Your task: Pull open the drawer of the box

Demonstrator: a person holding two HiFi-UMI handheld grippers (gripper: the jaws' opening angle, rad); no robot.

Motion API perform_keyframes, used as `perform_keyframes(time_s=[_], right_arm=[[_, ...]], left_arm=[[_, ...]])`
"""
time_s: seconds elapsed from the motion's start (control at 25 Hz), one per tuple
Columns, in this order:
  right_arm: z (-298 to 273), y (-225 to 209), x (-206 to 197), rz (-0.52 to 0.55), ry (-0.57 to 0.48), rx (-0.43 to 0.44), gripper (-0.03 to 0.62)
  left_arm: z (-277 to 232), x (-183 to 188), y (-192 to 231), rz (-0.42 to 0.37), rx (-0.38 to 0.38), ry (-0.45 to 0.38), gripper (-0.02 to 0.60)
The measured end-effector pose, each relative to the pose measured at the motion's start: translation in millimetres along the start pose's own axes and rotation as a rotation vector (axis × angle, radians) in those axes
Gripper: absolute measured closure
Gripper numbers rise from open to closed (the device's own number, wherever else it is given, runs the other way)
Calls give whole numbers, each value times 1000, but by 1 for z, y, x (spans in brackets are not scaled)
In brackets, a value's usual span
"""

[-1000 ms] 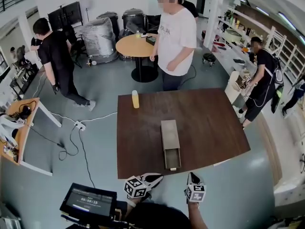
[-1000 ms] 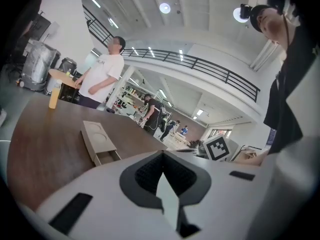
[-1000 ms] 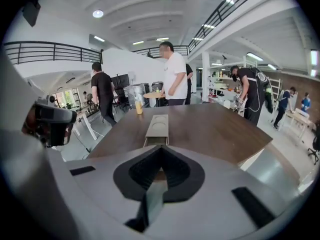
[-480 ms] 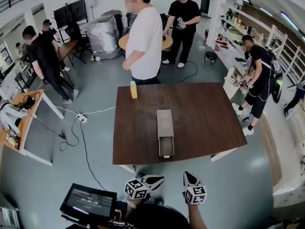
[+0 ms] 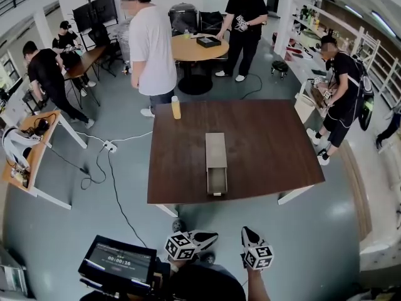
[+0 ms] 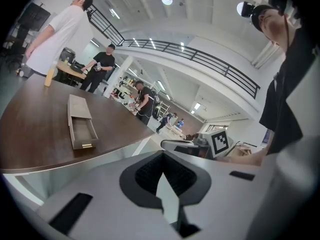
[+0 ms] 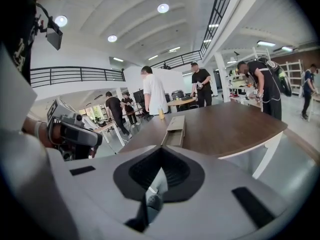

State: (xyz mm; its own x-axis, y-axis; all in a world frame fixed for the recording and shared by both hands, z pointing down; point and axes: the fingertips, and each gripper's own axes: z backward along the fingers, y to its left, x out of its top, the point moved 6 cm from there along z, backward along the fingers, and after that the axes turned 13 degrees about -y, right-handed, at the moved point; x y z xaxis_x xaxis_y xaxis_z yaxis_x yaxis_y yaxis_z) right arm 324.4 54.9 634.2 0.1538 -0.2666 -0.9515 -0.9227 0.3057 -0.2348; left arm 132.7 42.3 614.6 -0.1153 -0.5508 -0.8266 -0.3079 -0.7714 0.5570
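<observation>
A long grey box (image 5: pixel 216 150) lies in the middle of the dark brown table (image 5: pixel 269 149), and its drawer (image 5: pixel 217 180) stands pulled out toward the near edge. The left gripper view shows the box (image 6: pixel 77 109) and the drawer (image 6: pixel 83 133) too, and the right gripper view shows the same box (image 7: pixel 176 124). Both grippers hang low, close to my body and well back from the table. My left gripper (image 5: pixel 202 237) is shut and holds nothing. Beside it, my right gripper (image 5: pixel 250 234) is also shut and empty.
A yellow bottle (image 5: pixel 176 108) stands at the table's far left corner. A person in a white shirt (image 5: pixel 150 42) stands just behind it, and others stand around the room. A cable with a power strip (image 5: pixel 108 147) lies on the floor at the left. A screen (image 5: pixel 119 262) sits at my lower left.
The table and box have moved further away in the head view. The person in white walked to the left. Both grippers stay shut at the bottom of the view.
</observation>
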Motion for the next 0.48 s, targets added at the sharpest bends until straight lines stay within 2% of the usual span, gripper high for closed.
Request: perform_keyframes(time_s=[0.16,0.32,0.48], right_arm=[[3,9,11,-4,0,-21,606],[-7,24,1,-11,5,-38,606],[-16,32,15,16,-9,-31,606]], left_arm=[[18,16,-4,1,4,3,581],[44,16,8,-1,4,-3,581],[55,25,13,-2,-2,-9,581]])
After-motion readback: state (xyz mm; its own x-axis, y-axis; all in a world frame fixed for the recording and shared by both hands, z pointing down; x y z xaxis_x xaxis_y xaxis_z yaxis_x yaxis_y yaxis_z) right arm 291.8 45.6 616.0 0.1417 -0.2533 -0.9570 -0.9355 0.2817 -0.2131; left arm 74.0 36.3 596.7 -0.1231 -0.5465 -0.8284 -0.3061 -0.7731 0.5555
